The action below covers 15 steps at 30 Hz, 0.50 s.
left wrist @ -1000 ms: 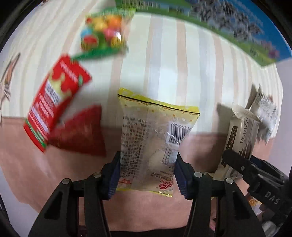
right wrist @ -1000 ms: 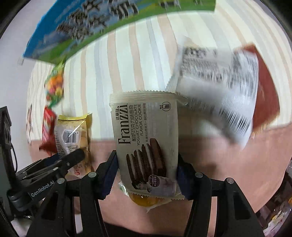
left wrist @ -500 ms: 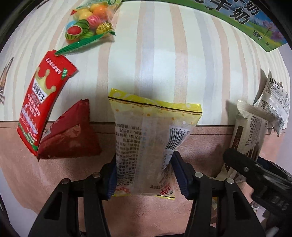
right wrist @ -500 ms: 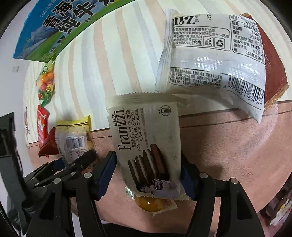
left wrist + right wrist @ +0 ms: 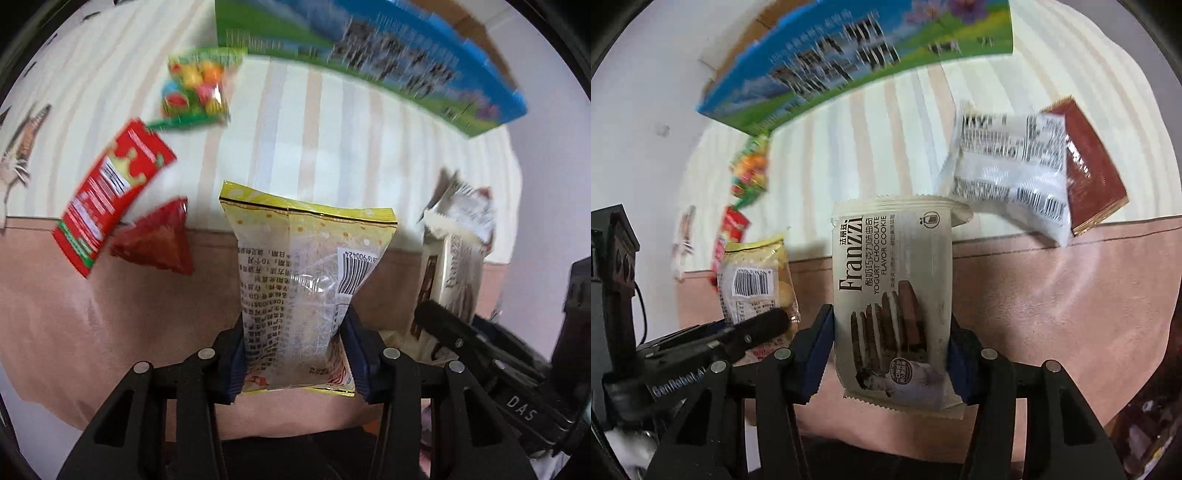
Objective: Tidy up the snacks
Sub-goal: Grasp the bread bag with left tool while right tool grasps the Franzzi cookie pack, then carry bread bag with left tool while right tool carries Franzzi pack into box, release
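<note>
Blurred lettering on milk carton

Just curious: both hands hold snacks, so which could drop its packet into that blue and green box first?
Probably the right gripper: its cookie pack hangs nearer the box. It's close, though.

Yellow-edged clear snack pack, barcode side up, pinched upright between blue pads. Cream Franzzi cookie pack same deal, label facing camera. Still lying on striped cloth: red crown packet, dark red triangle pouch, fruit candy bag, white wrapper overlapping brown pack.
</note>
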Tool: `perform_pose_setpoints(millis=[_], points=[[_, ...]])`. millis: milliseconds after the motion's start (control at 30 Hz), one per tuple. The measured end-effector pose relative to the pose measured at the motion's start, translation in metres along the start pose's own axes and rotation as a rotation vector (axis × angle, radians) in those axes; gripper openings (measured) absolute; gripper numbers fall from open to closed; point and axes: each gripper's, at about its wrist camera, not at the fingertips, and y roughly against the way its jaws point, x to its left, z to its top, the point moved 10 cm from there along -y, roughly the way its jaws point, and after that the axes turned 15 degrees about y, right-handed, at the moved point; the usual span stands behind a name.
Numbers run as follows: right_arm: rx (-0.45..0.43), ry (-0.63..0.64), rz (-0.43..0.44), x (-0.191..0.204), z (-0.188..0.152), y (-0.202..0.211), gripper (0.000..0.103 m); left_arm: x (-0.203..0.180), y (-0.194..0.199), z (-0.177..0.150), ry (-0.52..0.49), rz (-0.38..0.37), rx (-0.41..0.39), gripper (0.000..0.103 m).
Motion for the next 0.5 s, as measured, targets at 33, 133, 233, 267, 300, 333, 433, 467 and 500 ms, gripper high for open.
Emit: perform_pose_setpoints(millis=[33, 133, 233, 267, 300, 333, 433, 467, 500], points=[[-0.018, 0.002, 0.012, 0.006, 0.006, 0.008, 0.057, -0.002, 0.009, 0.002, 0.005, -0.015, -0.007, 0.043], [-0.065, 0.014, 0.047, 0.015, 0.022, 0.034, 0.057, -0.014, 0.032, 0.02, 0.01, -0.07, -0.028, 0.043], [-0.119, 0.034, 0.083, 0.026, 0.047, 0.062, 0.057, -0.034, 0.06, 0.042, 0.008, -0.123, -0.047, 0.043], [-0.134, 0.04, 0.093, 0.025, 0.056, 0.074, 0.057, -0.045, 0.072, 0.054, 0.002, -0.142, -0.061, 0.043], [-0.15, 0.048, 0.101, 0.027, 0.067, 0.083, 0.057, -0.041, 0.079, 0.063, 0.001, -0.151, -0.073, 0.043], [-0.17, 0.058, 0.105, 0.029, 0.081, 0.093, 0.057, -0.05, 0.09, 0.076, -0.002, -0.163, -0.092, 0.043], [-0.208, 0.086, 0.101, 0.03, 0.118, 0.114, 0.057, -0.065, 0.105, 0.105, -0.017, -0.172, -0.134, 0.043], [-0.222, 0.095, 0.093, 0.029, 0.133, 0.12, 0.057, -0.071, 0.11, 0.119, -0.023, -0.165, -0.148, 0.043], [-0.234, 0.103, 0.082, 0.029, 0.149, 0.124, 0.057, -0.076, 0.116, 0.133, -0.024, -0.162, -0.161, 0.043]])
